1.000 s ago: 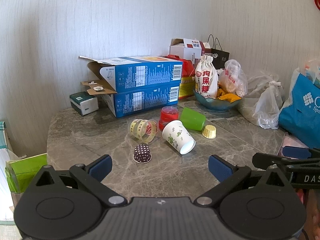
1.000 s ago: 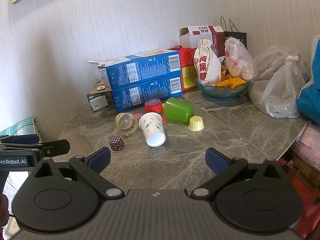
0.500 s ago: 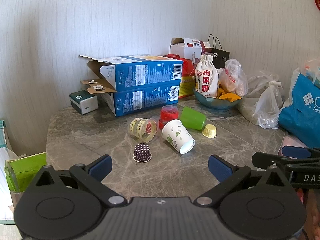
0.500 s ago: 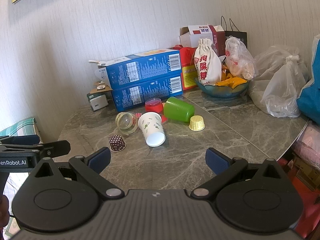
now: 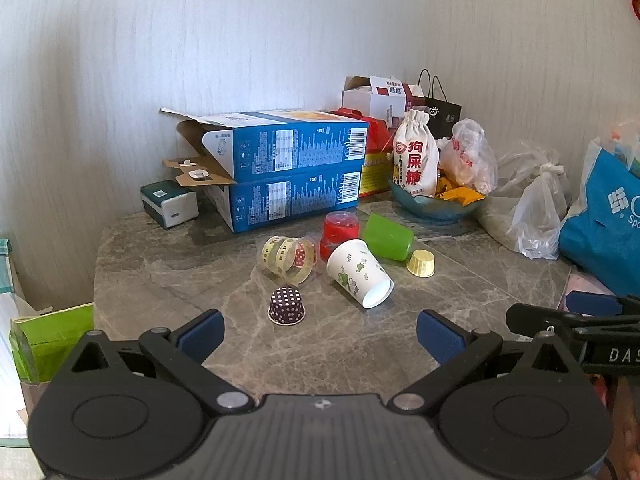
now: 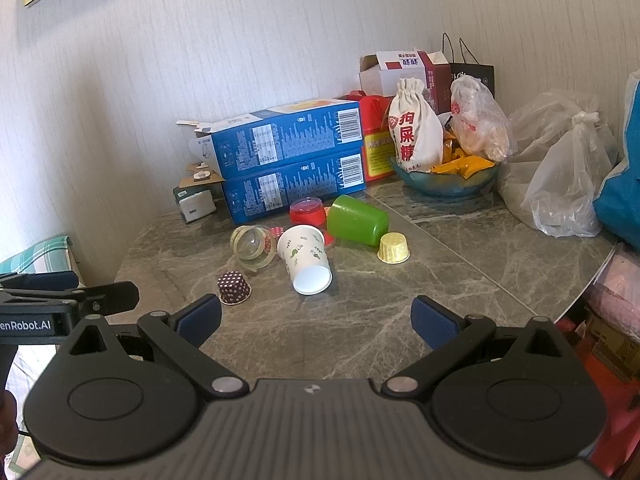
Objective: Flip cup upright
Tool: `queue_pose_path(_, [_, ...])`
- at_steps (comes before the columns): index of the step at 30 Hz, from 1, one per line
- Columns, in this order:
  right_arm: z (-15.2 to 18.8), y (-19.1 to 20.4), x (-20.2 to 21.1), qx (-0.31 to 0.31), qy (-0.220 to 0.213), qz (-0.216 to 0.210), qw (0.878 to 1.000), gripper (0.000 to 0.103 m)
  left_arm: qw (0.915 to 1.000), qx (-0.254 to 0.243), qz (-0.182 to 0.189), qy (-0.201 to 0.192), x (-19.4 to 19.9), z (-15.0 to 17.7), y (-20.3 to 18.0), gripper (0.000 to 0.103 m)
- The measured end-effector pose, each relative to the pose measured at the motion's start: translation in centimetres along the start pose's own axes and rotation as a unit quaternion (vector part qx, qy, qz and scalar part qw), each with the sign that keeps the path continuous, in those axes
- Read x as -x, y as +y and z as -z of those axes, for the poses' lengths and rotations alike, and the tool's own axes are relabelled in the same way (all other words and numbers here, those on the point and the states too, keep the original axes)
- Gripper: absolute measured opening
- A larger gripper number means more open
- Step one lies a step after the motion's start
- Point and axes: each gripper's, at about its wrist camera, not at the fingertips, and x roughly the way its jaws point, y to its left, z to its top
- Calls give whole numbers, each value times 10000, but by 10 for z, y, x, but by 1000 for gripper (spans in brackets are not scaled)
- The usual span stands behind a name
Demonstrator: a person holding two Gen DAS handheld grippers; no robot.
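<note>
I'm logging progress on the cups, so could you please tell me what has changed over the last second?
Nothing visibly changed. The white paper cup lies on its side as before, and the left hand-held gripper and right hand-held gripper are both open short of it, as they were.

Both cameras sit low at the table's near edge (image 5: 132, 264), looking forward across it toward the far wall; the left wrist view stands further left, the right wrist view further right; each is well back from the tipped paper cup (image 5: 358, 276) (image 6: 306, 260); both share the cups and blue boxes (image 5: 288, 168) (image 6: 288, 160).
</note>
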Motion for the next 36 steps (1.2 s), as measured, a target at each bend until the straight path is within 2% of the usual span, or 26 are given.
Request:
queue_pose_path(15, [1, -1, 1, -21, -24, -26, 10000, 102, 9999, 55, 49, 76, -6, -1, 3, 103])
queue_pose_path(21, [1, -7, -8, -95, 29, 0, 10000, 102, 9996, 151, 191, 157, -20, -1, 8, 103])
queue_pose_path(31, [-2, -11, -25, -100, 121, -14, 9999, 102, 9997, 165, 164, 114, -37, -6, 15, 103])
queue_pose_path(33, [-2, -12, -29, -103, 156, -18, 9998, 102, 9992, 223, 339, -42, -40, -5, 20, 103])
queue_pose_path(36, [-1, -13, -35, -94, 208, -2, 9997, 102, 9944, 164, 1000, -310, -48, -6, 31, 103])
